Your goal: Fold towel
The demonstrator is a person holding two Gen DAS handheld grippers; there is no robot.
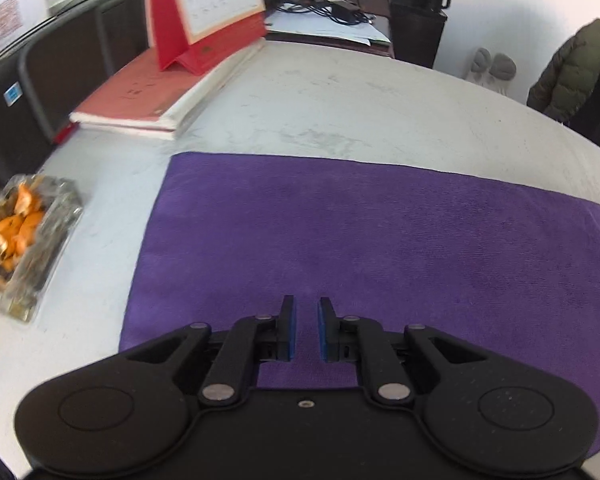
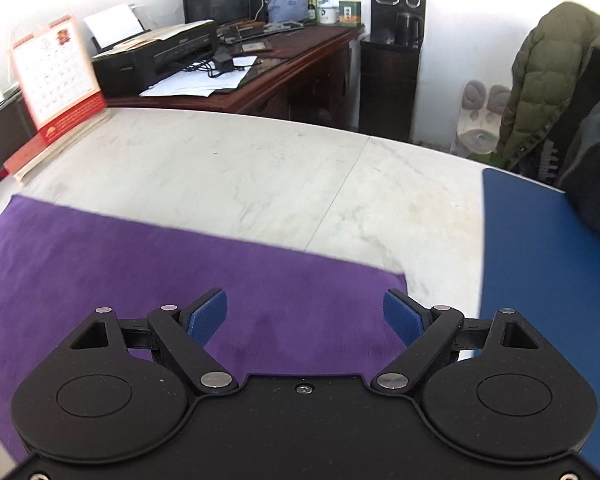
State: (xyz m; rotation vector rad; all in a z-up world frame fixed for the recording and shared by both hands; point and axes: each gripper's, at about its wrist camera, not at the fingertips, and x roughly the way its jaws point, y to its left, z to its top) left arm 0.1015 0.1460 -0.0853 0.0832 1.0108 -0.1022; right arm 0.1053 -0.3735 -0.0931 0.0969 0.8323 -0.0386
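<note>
The purple towel [image 1: 360, 240] lay spread flat on the pale marbled surface [image 1: 320, 108], with its far edge straight and its left edge running toward the camera in the left wrist view. The left tongs [image 1: 306, 330] hung over the near part of the towel with the jaws drawn almost together; only a narrow slit separated the blue pads [image 1: 323, 336], and no cloth was between them. The right tongs [image 2: 305, 318] hung over the towel [image 2: 180, 276] near its right-hand corner, with the jaws standing wide apart and nothing between the blue pads [image 2: 404, 322]. In the right wrist view, the towel's right edge ended just short of a blue mat [image 2: 548, 280] that lay on the same surface [image 2: 260, 168]. To the left of the towel, apart from it, stood a clear glass dish [image 1: 28, 240] holding orange peel. Farther back on the left, a red desk calendar [image 1: 208, 12] stood on a stack of red-covered books [image 1: 148, 92]. Beyond the surface, a dark wooden desk [image 2: 300, 56] carried a printer [image 2: 156, 56] and loose papers, and a green padded jacket [image 2: 548, 76] hung over a chair at the right.
</note>
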